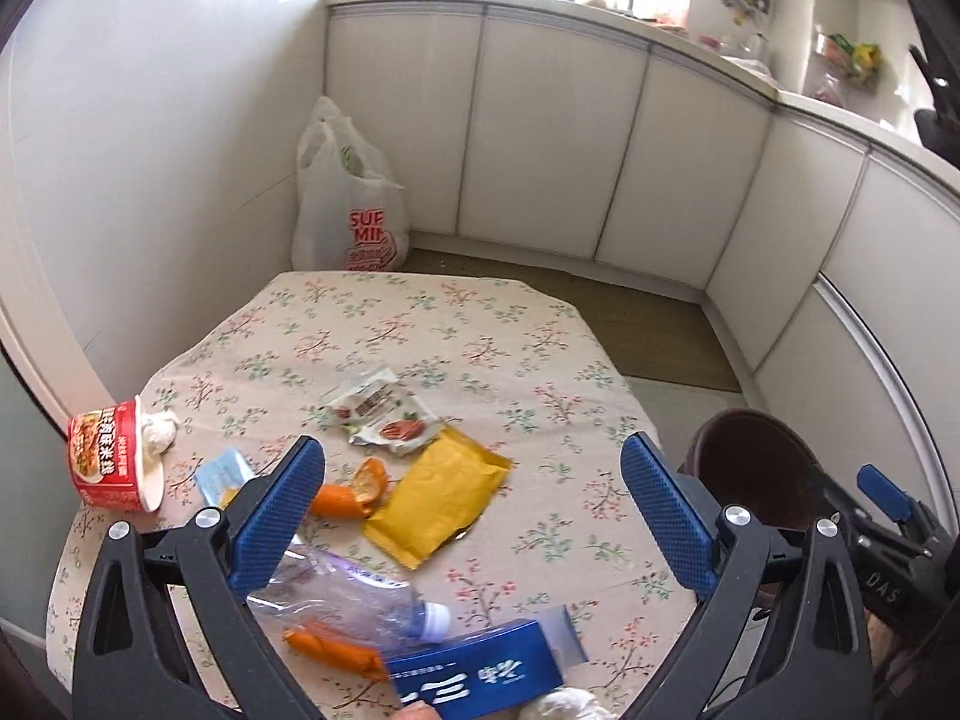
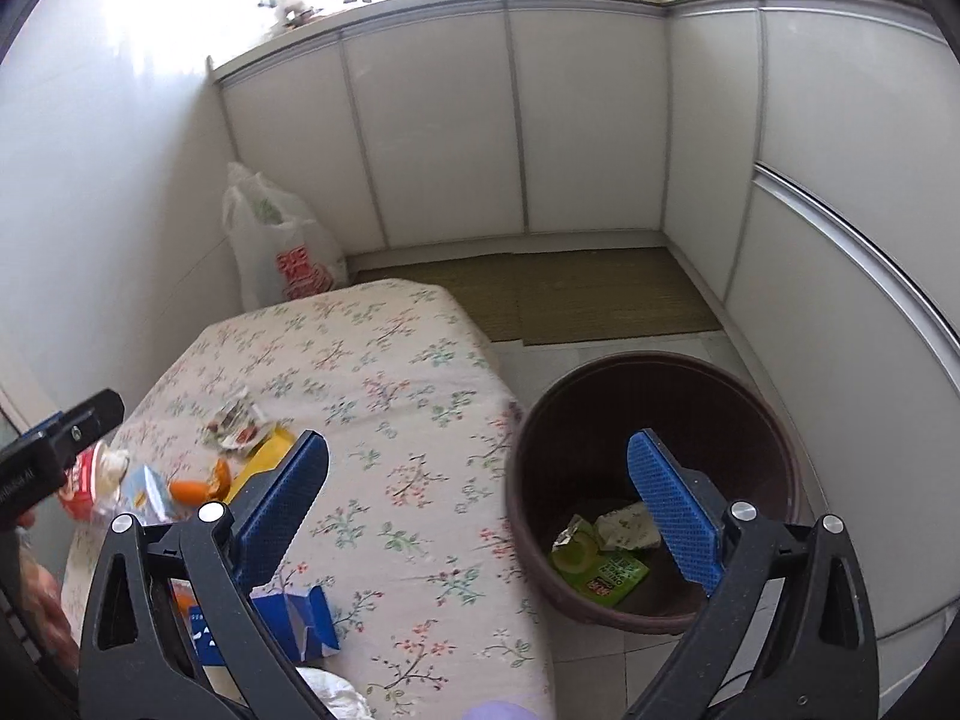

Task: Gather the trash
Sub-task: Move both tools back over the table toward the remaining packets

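Trash lies on a table with a flowered cloth (image 1: pixel 420 324): a red noodle cup (image 1: pixel 114 456) on its side, a tissue wad (image 1: pixel 159 429), a snack wrapper (image 1: pixel 384 411), a yellow packet (image 1: pixel 438 498), orange peel (image 1: pixel 354 492), a crushed clear bottle (image 1: pixel 354 594) and a blue carton (image 1: pixel 480 672). My left gripper (image 1: pixel 474 456) hangs open above them, holding nothing. My right gripper (image 2: pixel 477 450) is open and empty too, its left finger over the table edge and its right finger over a brown bin (image 2: pixel 660 360). Wrappers (image 2: pixel 606 546) lie in the bin.
A white plastic bag (image 1: pixel 342 204) stands on the floor in the far corner behind the table. White cabinet doors (image 2: pixel 588 120) line the back and right walls. A woven mat (image 2: pixel 588 294) covers the floor beyond the bin.
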